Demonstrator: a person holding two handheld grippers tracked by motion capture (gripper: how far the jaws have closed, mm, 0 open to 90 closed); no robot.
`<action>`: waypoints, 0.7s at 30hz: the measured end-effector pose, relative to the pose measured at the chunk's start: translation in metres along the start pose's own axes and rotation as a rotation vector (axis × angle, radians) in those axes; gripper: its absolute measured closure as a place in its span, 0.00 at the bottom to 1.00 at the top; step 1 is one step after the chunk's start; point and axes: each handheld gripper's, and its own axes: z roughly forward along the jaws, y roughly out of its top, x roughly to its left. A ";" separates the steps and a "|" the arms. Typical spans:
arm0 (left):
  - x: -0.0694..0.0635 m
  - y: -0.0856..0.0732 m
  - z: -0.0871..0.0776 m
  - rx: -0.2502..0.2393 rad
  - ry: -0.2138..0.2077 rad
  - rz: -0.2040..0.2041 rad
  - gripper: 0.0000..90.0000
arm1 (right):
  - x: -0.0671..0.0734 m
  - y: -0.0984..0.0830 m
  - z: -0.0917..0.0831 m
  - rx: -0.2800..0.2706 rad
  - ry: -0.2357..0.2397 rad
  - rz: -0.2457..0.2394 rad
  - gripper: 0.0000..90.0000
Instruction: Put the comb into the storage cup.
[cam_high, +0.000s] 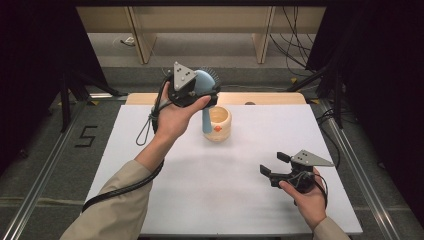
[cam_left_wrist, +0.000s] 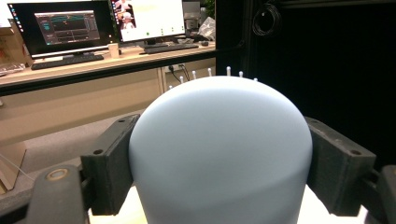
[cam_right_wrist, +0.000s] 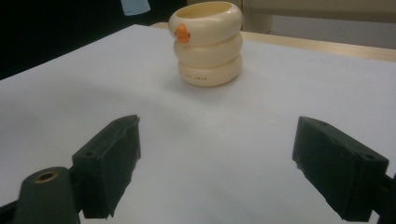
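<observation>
A light blue brush (cam_high: 205, 80) with a domed back and white-tipped bristles (cam_left_wrist: 229, 71) hangs above the far middle of the white table (cam_high: 165, 180). My left gripper (cam_high: 201, 91) is shut on its head, and in the left gripper view the black pads press on both sides of the brush (cam_left_wrist: 219, 154). The brush handle (cam_high: 206, 120) points down beside a cream ringed cup (cam_high: 219, 124) with an orange mark; whether they touch I cannot tell. My right gripper (cam_high: 273, 163) rests low at the near right, open with nothing between its fingers, facing the cup (cam_right_wrist: 208, 44) from a distance.
A wooden board edge (cam_high: 270, 98) runs behind the white table. Metal rails (cam_high: 45, 165) flank both sides. Cables trail from each gripper. A desk with monitors (cam_left_wrist: 60, 28) stands beyond the left gripper.
</observation>
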 end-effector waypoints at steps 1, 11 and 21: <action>0.000 0.000 0.000 -0.001 0.000 0.001 0.22 | 0.000 0.000 0.000 0.000 0.000 -0.001 0.18; -0.001 -0.002 0.002 -0.012 0.002 -0.002 0.21 | 0.000 0.000 0.000 -0.001 0.001 0.001 0.18; -0.001 -0.001 0.005 -0.026 0.002 0.005 0.21 | 0.000 0.000 0.000 -0.001 0.000 0.001 0.18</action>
